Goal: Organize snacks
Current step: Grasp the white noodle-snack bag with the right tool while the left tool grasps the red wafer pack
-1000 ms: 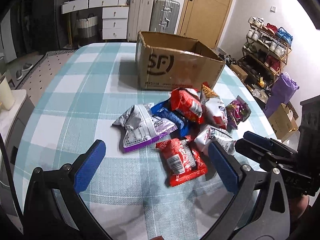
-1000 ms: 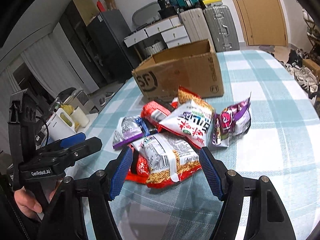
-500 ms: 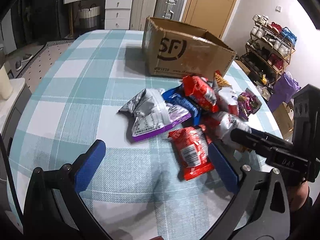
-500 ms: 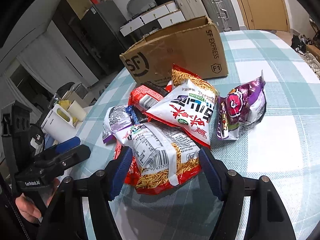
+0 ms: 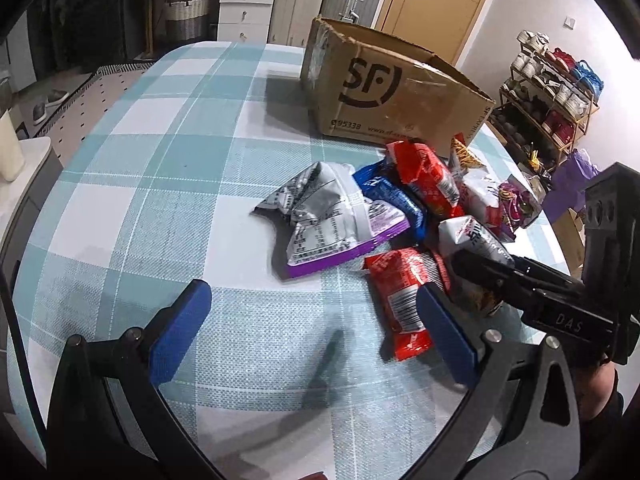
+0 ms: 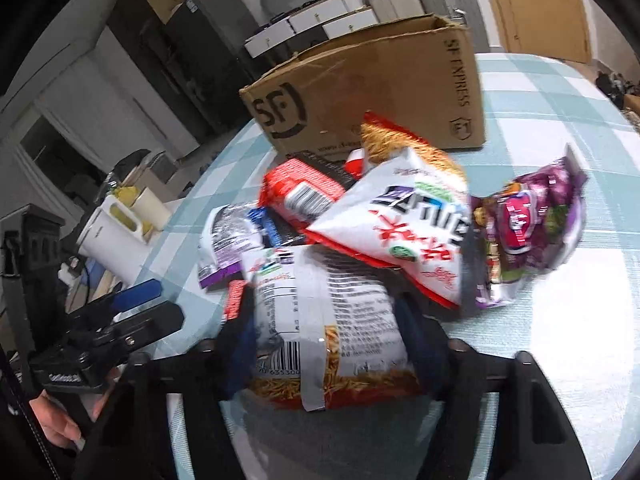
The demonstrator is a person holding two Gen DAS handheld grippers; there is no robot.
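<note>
My right gripper (image 6: 328, 328) is closing on a white and orange noodle packet (image 6: 320, 300) at the near edge of the snack pile; its pads touch the packet's two sides. Behind it lie a white packet with red lettering (image 6: 408, 220), a purple packet (image 6: 528, 224) and a red one (image 6: 296, 192). My left gripper (image 5: 310, 296) hangs open over bare tablecloth with nothing between its fingers. A red packet (image 5: 400, 292) lies just by its right finger. A silver and purple packet (image 5: 328, 220) and a blue one (image 5: 392, 196) lie farther off.
An open cardboard box (image 5: 384, 88) stands on the checked tablecloth (image 5: 160, 160) behind the pile. A white kettle (image 6: 112, 236) sits on a side unit left of the table. A shoe rack (image 5: 556, 92) stands by the right wall.
Both grippers have come down and closer to the pile. The right jaws, wide around the noodle packet before, have narrowed onto its sides. The left jaws have stayed open.
</note>
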